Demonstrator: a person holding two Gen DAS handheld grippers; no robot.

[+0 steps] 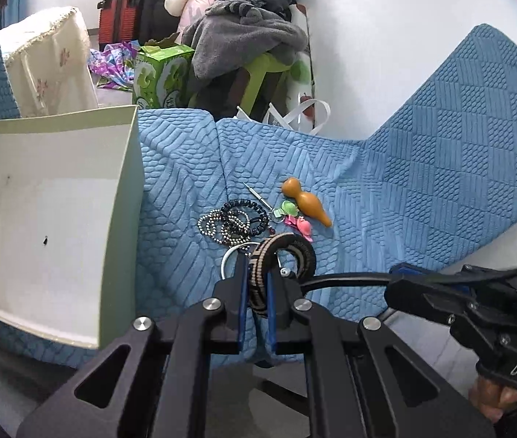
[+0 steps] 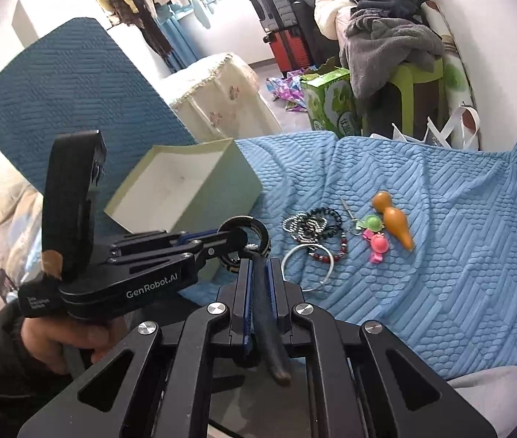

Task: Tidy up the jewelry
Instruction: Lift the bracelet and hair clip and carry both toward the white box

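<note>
My left hand-held gripper (image 1: 257, 284) pinches a coiled brown-and-black woven band (image 1: 287, 255) between its blue pads, holding it just above the blue quilted cover (image 1: 422, 182). My right hand-held gripper (image 2: 258, 273) is pressed together on a dark strap (image 2: 264, 310) that runs across to the band; in the left wrist view that strap (image 1: 346, 278) arcs from the right gripper to the coil. The rest of the jewelry lies in a loose heap on the cover: beaded bracelets (image 2: 311, 224), a silver bangle (image 2: 307, 268), a red bead string (image 2: 335, 252), pink and green charms (image 2: 373, 235) and an orange gourd-shaped pendant (image 2: 393, 219). An open pale-green box (image 1: 39, 200), white inside, sits on the cover to the left, near the heap.
</note>
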